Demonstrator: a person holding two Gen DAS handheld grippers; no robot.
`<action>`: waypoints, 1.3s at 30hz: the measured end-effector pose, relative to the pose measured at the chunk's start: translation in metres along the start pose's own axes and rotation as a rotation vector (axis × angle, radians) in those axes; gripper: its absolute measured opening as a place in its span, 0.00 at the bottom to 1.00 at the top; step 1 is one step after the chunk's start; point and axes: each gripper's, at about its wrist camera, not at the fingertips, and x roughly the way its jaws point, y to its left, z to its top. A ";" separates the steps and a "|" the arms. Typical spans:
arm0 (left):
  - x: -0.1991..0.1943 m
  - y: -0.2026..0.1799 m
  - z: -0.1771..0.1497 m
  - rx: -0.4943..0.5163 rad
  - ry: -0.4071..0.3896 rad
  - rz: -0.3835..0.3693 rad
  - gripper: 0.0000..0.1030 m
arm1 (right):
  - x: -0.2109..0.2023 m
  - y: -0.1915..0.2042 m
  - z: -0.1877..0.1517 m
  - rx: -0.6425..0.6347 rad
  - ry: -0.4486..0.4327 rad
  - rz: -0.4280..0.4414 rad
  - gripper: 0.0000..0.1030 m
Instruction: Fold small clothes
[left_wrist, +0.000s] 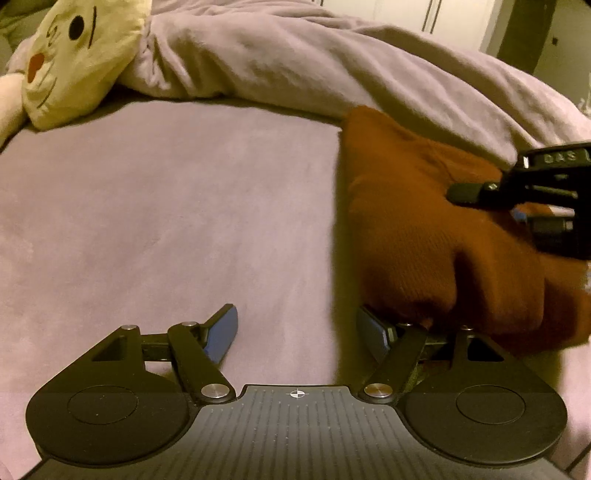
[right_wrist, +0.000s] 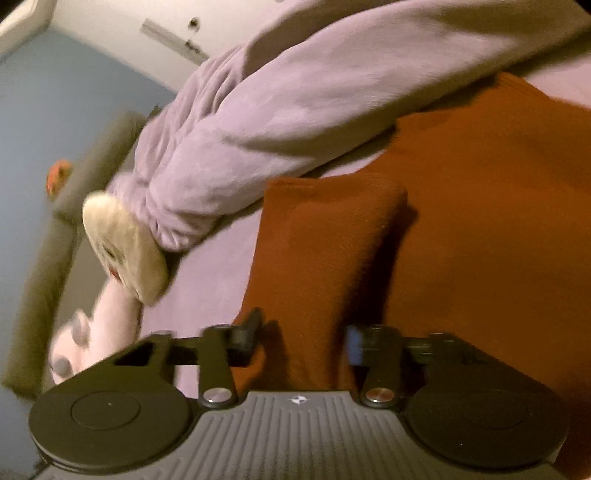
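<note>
Left claw (left_wrist: 297, 332) hangs wide open over the lilac bed sheet (left_wrist: 155, 221), nothing between its blue pads (left_wrist: 221, 332) — the rust-brown garment (left_wrist: 424, 236) lies just to its right, bunched cloth touching the outer side of the right finger. Right claw (right_wrist: 301, 343) sits low over that same garment (right_wrist: 480, 221), a fold of it running between the fingers; the view is blurred, so a pinch cannot be told. Beyond both claws — a rumpled lilac blanket (left_wrist: 295, 62) and a cream plush toy (left_wrist: 81, 59)
</note>
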 end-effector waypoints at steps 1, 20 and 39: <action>-0.001 0.000 -0.001 0.000 0.002 -0.001 0.75 | 0.001 0.005 0.001 -0.046 0.007 -0.019 0.17; -0.026 -0.064 0.002 0.094 0.024 -0.120 0.84 | -0.091 -0.066 0.007 -0.472 -0.157 -0.474 0.18; -0.017 -0.103 0.001 0.128 0.055 -0.108 0.85 | -0.155 -0.110 -0.072 0.132 -0.223 -0.055 0.50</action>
